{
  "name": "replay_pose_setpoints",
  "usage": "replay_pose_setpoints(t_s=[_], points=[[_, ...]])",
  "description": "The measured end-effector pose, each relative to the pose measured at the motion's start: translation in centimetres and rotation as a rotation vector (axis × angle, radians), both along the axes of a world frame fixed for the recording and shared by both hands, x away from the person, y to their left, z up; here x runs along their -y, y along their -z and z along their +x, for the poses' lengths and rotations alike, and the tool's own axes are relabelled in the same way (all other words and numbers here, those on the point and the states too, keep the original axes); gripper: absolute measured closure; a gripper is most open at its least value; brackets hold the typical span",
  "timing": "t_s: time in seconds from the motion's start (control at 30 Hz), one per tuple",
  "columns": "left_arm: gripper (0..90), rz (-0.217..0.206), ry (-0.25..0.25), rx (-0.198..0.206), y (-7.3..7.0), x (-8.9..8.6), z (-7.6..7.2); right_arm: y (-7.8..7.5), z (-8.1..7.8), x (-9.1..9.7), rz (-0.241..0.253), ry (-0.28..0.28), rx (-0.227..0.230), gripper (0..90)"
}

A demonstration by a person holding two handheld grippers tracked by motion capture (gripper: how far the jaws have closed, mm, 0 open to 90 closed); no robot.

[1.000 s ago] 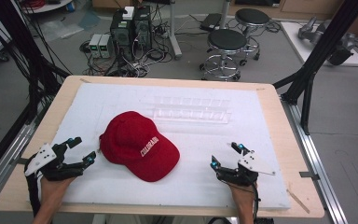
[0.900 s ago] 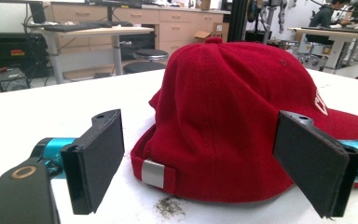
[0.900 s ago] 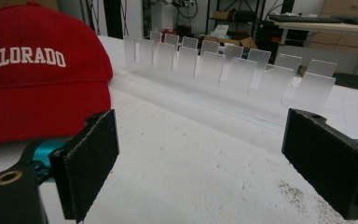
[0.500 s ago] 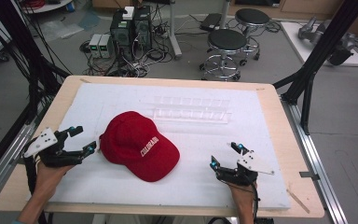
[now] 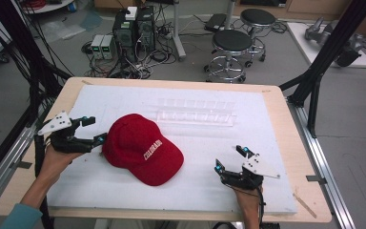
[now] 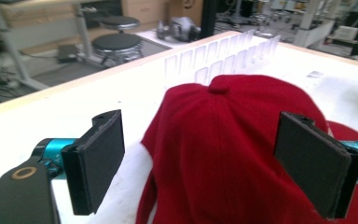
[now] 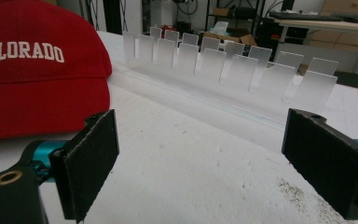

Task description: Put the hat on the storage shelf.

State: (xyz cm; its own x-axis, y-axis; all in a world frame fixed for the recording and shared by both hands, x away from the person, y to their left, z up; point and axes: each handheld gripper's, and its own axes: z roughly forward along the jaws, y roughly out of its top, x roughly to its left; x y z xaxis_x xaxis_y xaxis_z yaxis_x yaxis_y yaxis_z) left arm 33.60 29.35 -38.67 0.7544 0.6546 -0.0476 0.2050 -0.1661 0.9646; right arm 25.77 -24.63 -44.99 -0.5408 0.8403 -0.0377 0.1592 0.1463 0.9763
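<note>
High view: my left gripper, jaws wide, sits just behind the red cap; my right gripper, also open, waits past its brim. Nothing gripped yet; grasping remains.

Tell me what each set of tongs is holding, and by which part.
Nothing is held. The left tongs stand open at the back of the red cap, not gripping it. The right tongs are open over bare table.
</note>
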Motion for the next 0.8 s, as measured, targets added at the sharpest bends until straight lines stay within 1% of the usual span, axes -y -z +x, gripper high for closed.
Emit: replay_pose_setpoints(t_s=[0.07,0.13,0.17,0.2,0.23,0.27,0.37,0.4,0.43,0.47,0.5,0.53,0.57,0.63,0.67,0.7,0.73,0.8], points=[[17.0,-0.016,0.025,-0.024,0.1,0.2,0.6,0.0,0.0,-0.1,-0.004,-0.002,-0.002,9.8],[17.6,-0.01,0.054,-0.061,0.2,0.4,1.4,0.0,0.0,-0.1,-0.01,0.001,0.001,9.8],[17.7,-0.018,0.068,-0.076,0.4,0.5,2.0,0.0,0.0,-0.1,-0.011,0.001,0.001,9.8],[17.7,-0.018,0.068,-0.076,0.4,0.5,2.0,0.0,0.0,-0.1,-0.01,0.0,-0.001,9.8],[17.8,-0.021,0.072,-0.092,0.4,0.6,2.5,0.0,0.0,-0.1,-0.013,0.003,0.0,9.8],[17.7,-0.021,0.072,-0.092,0.4,0.6,2.5,0.0,0.0,-0.2,-0.015,0.004,0.0,9.8],[17.9,-0.019,0.095,-0.109,0.7,1.1,3.2,0.0,0.0,-0.2,-0.016,0.004,-0.003,9.8],[18.5,-0.014,0.1,-0.12,0.9,1.2,3.3,0.0,0.0,-0.2,-0.014,0.005,-0.007,9.8],[18.5,0.011,0.114,-0.148,1.3,1.4,3.6,0.0,0.0,-0.2,-0.012,0.005,-0.007,9.8],[18.5,0.011,0.114,-0.148,1.3,1.4,3.6,0.0,0.0,-0.2,-0.012,0.005,-0.007,9.8],[18.5,0.014,0.123,-0.161,1.5,1.5,3.7,0.0,0.0,-0.2,-0.011,0.004,-0.005,9.8],[19.0,0.02,0.161,-0.171,1.8,1.7,3.8,0.0,0.0,-0.2,-0.012,0.003,-0.007,9.8],[20.2,0.02,0.161,-0.171,1.8,1.7,3.8,0.0,0.0,-0.2,-0.016,0.002,-0.005,9.8],[23.5,0.018,0.191,-0.181,2.0,2.2,3.9,0.0,0.0,-0.2,-0.022,0.001,-0.002,9.8],[25.6,0.018,0.191,-0.181,2.0,2.2,3.9,0.0,0.0,-0.2,-0.02,0.001,-0.006,9.8],[30.0,0.024,0.195,-0.18,2.0,2.2,3.9,0.0,0.0,-0.2,-0.021,0.002,-0.002,9.8],[34.0,0.041,0.21,-0.176,2.0,2.3,3.8,0.0,0.0,-0.2,-0.021,0.003,-0.004,9.8],[41.5,0.042,0.215,-0.179,2.0,2.4,3.8,0.0,0.0,-0.2,-0.019,0.003,-0.004,9.8]])
